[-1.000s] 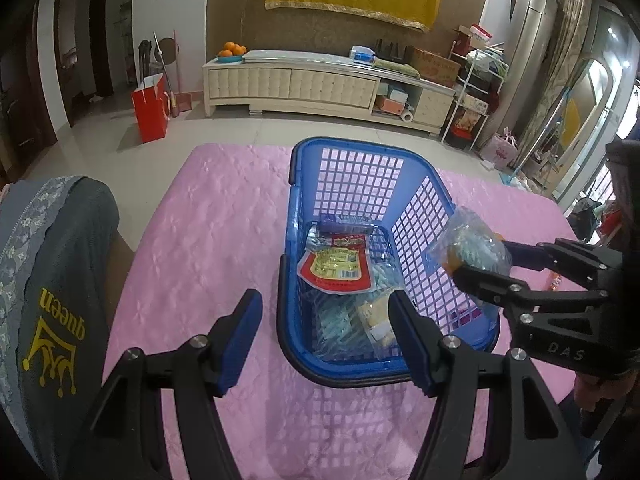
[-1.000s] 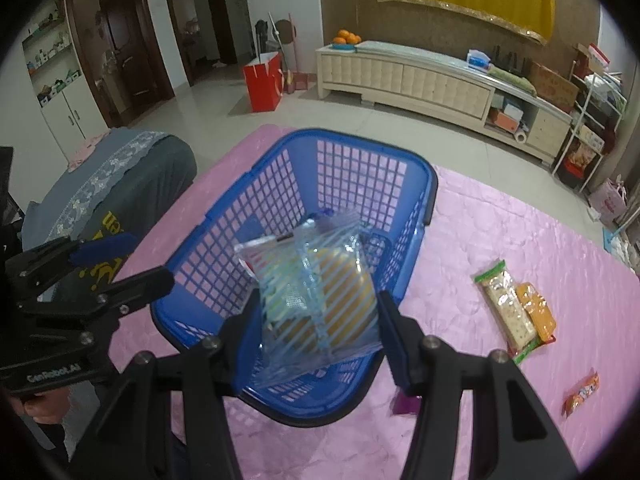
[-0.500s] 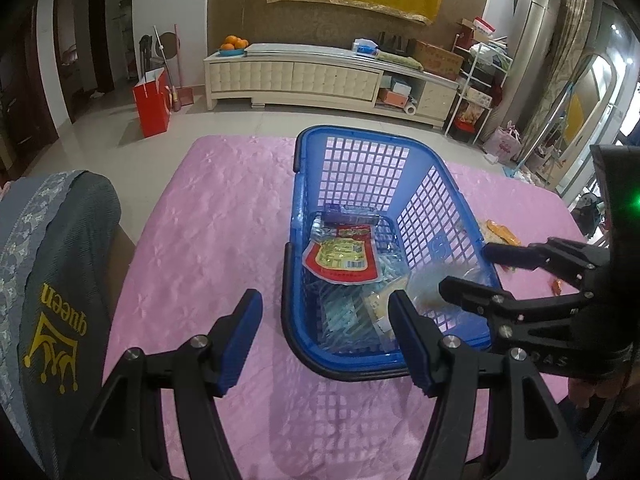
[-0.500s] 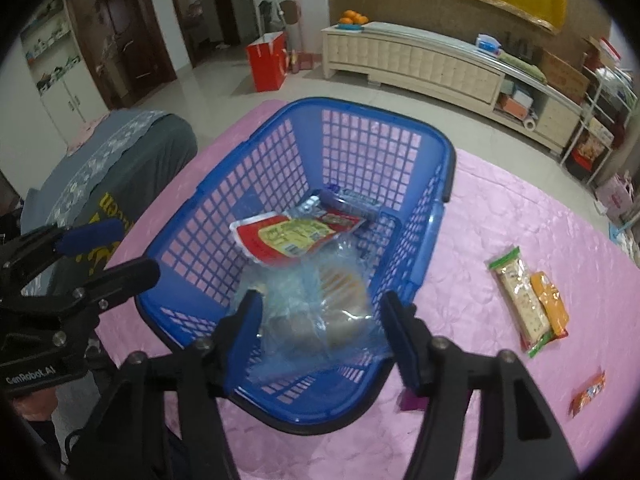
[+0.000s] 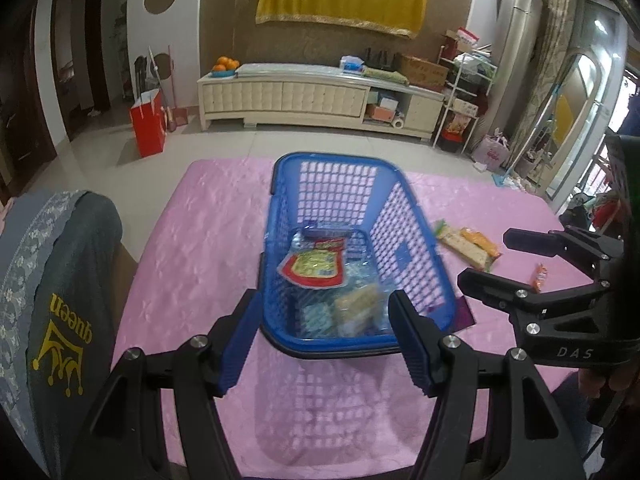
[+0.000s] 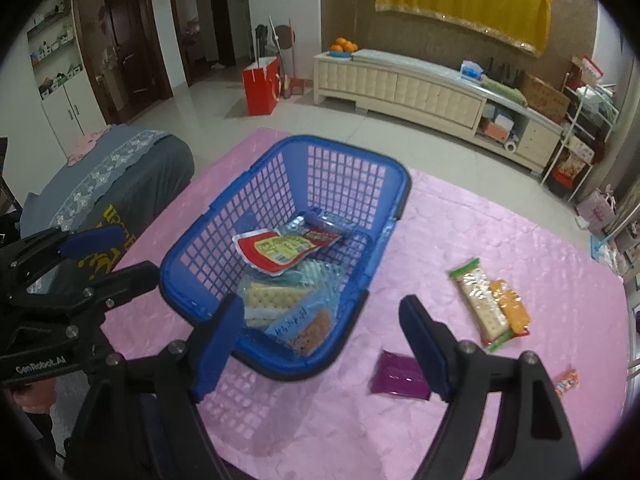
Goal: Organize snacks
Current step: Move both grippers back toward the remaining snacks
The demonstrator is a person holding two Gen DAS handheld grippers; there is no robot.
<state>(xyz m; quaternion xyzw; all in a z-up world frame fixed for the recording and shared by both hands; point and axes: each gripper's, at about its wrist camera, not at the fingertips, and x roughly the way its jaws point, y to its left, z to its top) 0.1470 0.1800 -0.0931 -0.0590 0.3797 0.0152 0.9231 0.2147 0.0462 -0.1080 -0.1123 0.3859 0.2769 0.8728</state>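
Left wrist view: the left claw (image 5: 324, 338) hangs over the near rim of the blue basket (image 5: 280, 216), its jaws apart with nothing between them but the basket's near end far below. It holds nothing and looks to be waiting its turn. The basket stands on the pink surface (image 5: 208, 232) at about 12 o'clock from the claw. Inside lie a red pouch (image 5: 316, 268) on top, with cracker packs (image 5: 356, 304) toward the near end. At 3 o'clock the right claw (image 5: 486, 260) is seen side-on, jaws wide and empty. Beyond it, still outside the basket, lie a green-edged cracker bar (image 5: 460, 246) and a small orange sweet (image 5: 540, 274).

Right wrist view: the right claw (image 6: 324, 344) has jaws opening and bare; a clear bag of biscuits (image 6: 304, 328) lies inside the basket (image 6: 200, 248) at its near end, just beyond the left finger, so it reads as freshly let go. At 2 o'clock the cracker bar (image 6: 482, 306) and an orange pack (image 6: 514, 312) lie touching side by side. A purple packet (image 6: 398, 376) sits at 3 o'clock, just behind the right finger, and the sweet (image 6: 566, 380) is near the surface's (image 6: 500, 240) right edge. These four probably remain to be gathered; the purple packet is nearest. The left claw (image 6: 100, 256) shows at 9 o'clock, empty.
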